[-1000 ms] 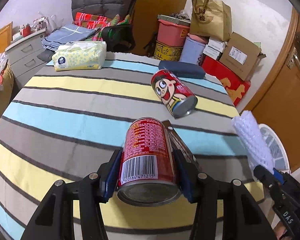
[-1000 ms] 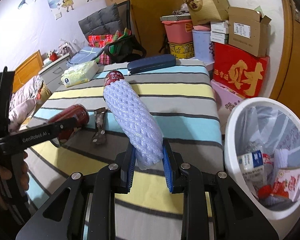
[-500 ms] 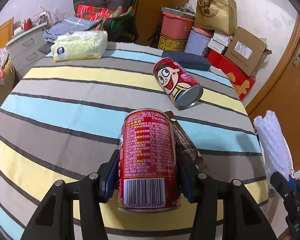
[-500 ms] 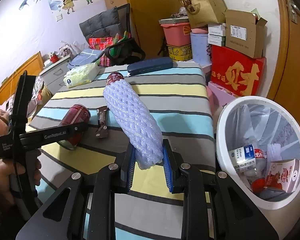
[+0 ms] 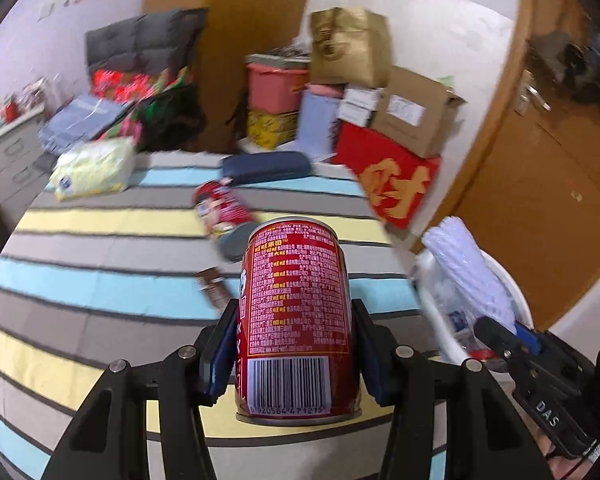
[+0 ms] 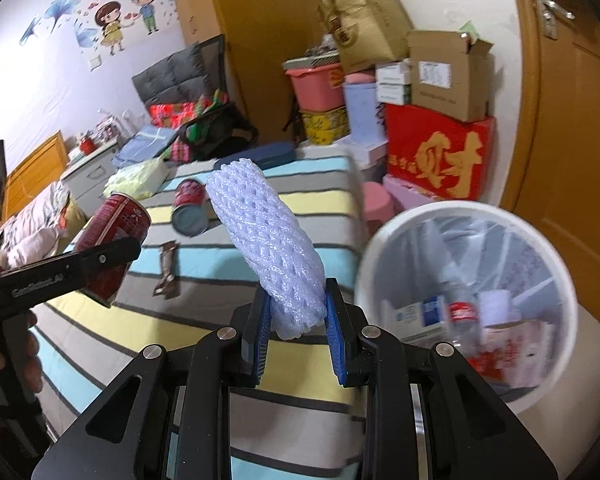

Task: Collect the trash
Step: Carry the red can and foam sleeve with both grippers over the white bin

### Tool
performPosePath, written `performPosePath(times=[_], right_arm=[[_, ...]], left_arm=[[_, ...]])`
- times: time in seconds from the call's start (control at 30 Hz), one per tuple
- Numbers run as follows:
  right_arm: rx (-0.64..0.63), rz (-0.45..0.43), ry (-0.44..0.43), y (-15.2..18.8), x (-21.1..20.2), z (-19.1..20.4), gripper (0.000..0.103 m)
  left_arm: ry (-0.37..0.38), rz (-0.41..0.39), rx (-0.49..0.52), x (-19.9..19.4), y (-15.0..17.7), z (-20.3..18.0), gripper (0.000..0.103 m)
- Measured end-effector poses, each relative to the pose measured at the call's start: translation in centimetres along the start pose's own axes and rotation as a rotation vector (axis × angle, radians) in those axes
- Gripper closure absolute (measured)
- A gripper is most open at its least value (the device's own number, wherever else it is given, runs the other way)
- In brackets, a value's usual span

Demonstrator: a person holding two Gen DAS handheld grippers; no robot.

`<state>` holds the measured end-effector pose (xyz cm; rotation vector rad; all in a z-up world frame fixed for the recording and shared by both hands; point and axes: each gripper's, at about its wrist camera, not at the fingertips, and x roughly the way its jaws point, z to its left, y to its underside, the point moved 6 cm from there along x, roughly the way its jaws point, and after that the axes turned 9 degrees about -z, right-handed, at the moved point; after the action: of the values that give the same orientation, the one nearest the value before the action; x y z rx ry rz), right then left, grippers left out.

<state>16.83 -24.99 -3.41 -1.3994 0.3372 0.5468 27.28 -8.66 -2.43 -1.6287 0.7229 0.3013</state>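
Observation:
My left gripper [image 5: 294, 344] is shut on a red drink can [image 5: 296, 312] and holds it lifted above the striped table [image 5: 100, 248]; the can also shows in the right wrist view [image 6: 114, 240]. My right gripper [image 6: 296, 336] is shut on a white foam net sleeve [image 6: 264, 240], held above the table's right edge beside the white trash bin [image 6: 400, 236]. The sleeve and bin [image 5: 496, 264] also show in the left wrist view. A second red cartoon can [image 6: 188, 208] lies on its side mid-table, with a brown snack wrapper [image 6: 166, 268] near it.
A tissue pack [image 5: 92, 168] and a dark blue case [image 5: 266, 166] lie at the table's far side. The bin holds bottles and cartons. Boxes, a red carton [image 6: 440, 156] and tubs are stacked behind. A wooden door [image 6: 572, 120] is at right.
My left gripper has lifted the red can off the table and tilted it upright. My right gripper has raised the foam sleeve and moved right toward the bin.

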Motion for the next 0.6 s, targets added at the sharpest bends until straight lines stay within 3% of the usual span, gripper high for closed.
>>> performPosePath(times=[0.33, 0.6], right_arm=[[0.016, -0.057, 0.126, -1.5, -2.7, -5.3, 0.077], [0.037, -0.051, 0.221, -1.5, -3.7, -9.6, 0.077]], left_arm=[[0.133, 0.006, 0.093, 1.0, -0.2, -9.3, 0.05], [0.215, 0.042, 0.145, 2.7, 0.9, -15.5, 0.05]])
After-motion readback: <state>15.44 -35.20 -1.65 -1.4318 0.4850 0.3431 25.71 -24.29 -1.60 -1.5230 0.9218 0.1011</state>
